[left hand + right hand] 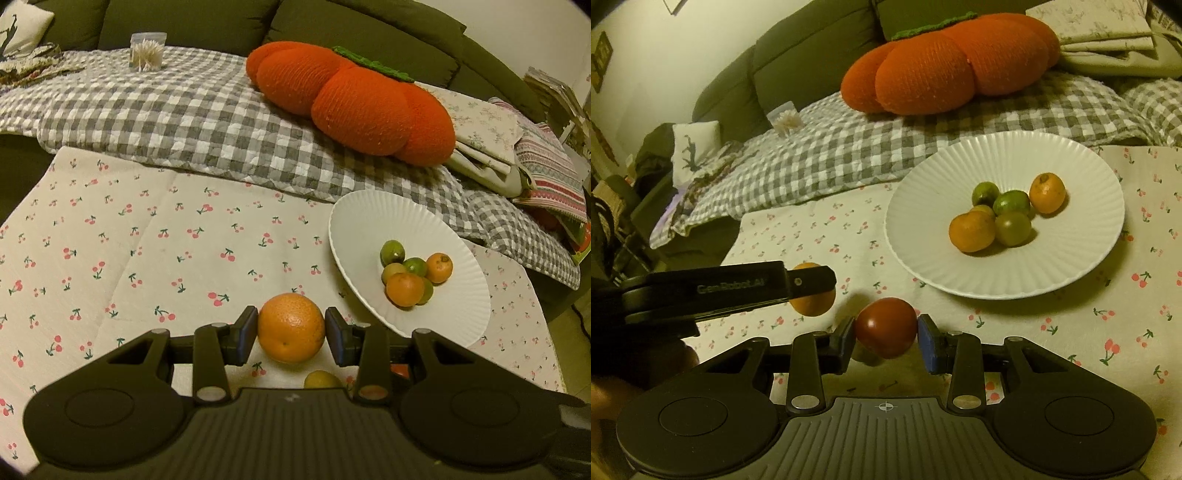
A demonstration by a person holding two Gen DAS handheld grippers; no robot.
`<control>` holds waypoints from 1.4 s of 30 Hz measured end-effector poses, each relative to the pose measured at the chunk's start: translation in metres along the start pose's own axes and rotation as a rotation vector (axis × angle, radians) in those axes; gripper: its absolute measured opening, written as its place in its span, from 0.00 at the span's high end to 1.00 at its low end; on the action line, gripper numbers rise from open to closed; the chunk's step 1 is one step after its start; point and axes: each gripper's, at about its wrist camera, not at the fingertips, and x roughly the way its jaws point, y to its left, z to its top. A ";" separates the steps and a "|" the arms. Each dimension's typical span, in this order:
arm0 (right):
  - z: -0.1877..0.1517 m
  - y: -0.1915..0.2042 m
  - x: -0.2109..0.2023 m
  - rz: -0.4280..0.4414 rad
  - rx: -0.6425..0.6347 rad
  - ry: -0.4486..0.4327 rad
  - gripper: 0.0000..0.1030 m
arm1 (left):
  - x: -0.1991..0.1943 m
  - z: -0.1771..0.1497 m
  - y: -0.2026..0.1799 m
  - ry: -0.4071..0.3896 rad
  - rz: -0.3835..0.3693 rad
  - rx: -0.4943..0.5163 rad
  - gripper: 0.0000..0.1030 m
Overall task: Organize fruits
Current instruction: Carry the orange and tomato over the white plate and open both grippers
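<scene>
An orange, firm, round and fairly heavy, is pinched at its widest girth between the narrowed pads of the left claw. A smooth red tomato, softer and easily bruised, is clamped likewise by the right claw. The white plate lies ahead, to the right.

I count one white plate. On it lie five small fruits: two orange ones and three green ones. Off the plate: one large orange, one red tomato, one yellowish fruit, partly hidden. Behind: one pumpkin-shaped cushion and one clear tub of cotton swabs.
</scene>
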 end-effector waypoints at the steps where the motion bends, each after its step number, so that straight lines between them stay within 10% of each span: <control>1: 0.000 0.001 -0.002 0.001 -0.001 -0.002 0.66 | -0.001 0.000 -0.001 -0.005 0.000 0.005 0.63; 26: 0.020 -0.013 -0.045 0.006 0.033 -0.108 0.66 | -0.008 0.010 -0.023 -0.135 -0.073 0.083 0.63; 42: 0.035 -0.049 -0.034 -0.212 -0.028 -0.151 0.66 | 0.038 0.010 -0.046 -0.117 -0.146 0.154 0.63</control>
